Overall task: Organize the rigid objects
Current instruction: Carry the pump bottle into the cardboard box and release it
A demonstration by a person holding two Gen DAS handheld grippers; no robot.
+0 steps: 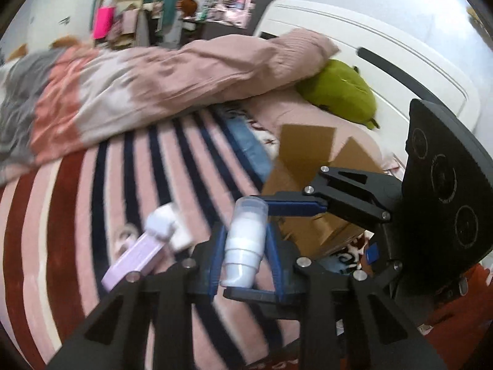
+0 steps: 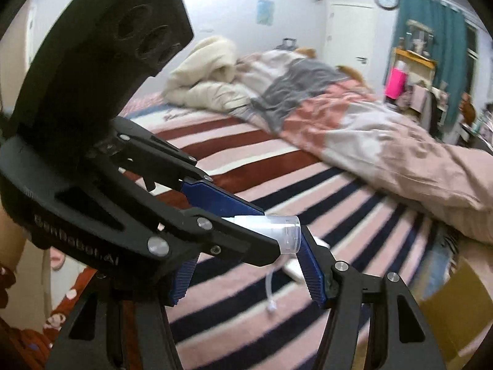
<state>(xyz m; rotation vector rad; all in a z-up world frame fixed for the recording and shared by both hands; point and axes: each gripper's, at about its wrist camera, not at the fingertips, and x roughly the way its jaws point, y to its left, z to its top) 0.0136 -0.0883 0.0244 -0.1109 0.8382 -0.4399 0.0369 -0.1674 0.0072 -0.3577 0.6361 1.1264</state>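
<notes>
White pump bottle (image 1: 245, 240) | left gripper (image 1: 245, 246) clamped | right gripper (image 1: 295, 208) touching cap

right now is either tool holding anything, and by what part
The left tool grips the white pump bottle across its body, the clear cap sticking out past the fingers. The right tool is open, holding nothing.

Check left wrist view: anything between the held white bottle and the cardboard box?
Yes. In the left wrist view, the right gripper reaches in between the white bottle and the cardboard box, its blue fingers near the clear cap.
</notes>
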